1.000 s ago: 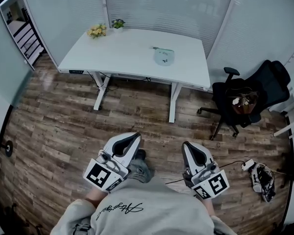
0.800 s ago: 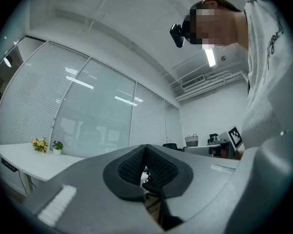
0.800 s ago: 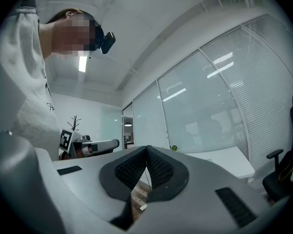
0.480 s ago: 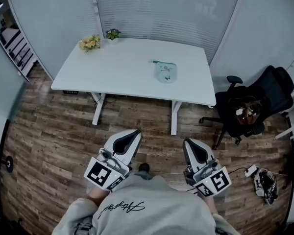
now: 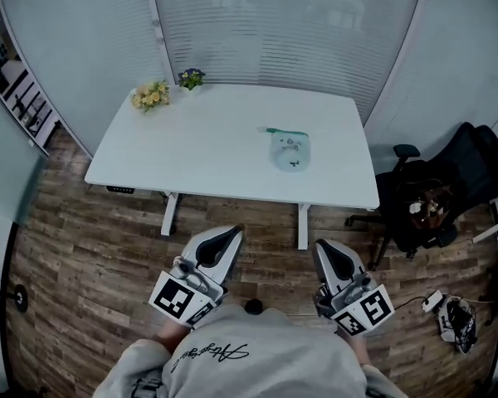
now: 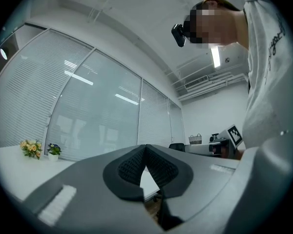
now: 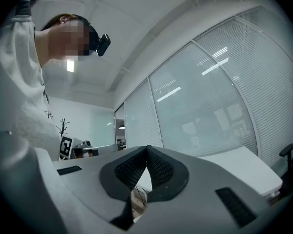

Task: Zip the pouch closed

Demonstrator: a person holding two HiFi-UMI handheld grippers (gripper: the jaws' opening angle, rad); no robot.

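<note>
The pouch (image 5: 290,151) lies flat on the right half of the white table (image 5: 191,152), about midway between the near and far edges. It has bare tabletop on every side. It is pale and looks translucent, with a green strip along its far end and a few small dark marks on its face. It cannot be told whether anything is inside or whether the zip is open.

At the table's far left corner a small potted plant (image 5: 191,79) stands just beside a bunch of yellow flowers (image 5: 151,97). What holds the flowers is too small to make out.

Both grippers hang over the floor in front of the person's pale sweatshirt (image 5: 257,363). They are short of the table's near edge and well apart from the pouch. The left gripper (image 5: 230,234) has its jaws together, with the ribbed pads meeting at the tips and nothing between them. The right gripper (image 5: 321,245) is closed the same way and is also empty. The two sit side by side with a gap between them, each pointing towards the table.

A strip of wood-plank floor (image 5: 91,239) lies between the grippers and the table's white legs. Off the table's right end stands a black office chair (image 5: 444,191) with something brownish on its seat. Nearer, on the floor, lie a white power strip (image 5: 432,300) with its cable and a dark bundle (image 5: 461,320). Glass walls with blinds (image 5: 274,31) close in behind the table, and a shelf unit (image 5: 17,98) shows at the far left.
</note>
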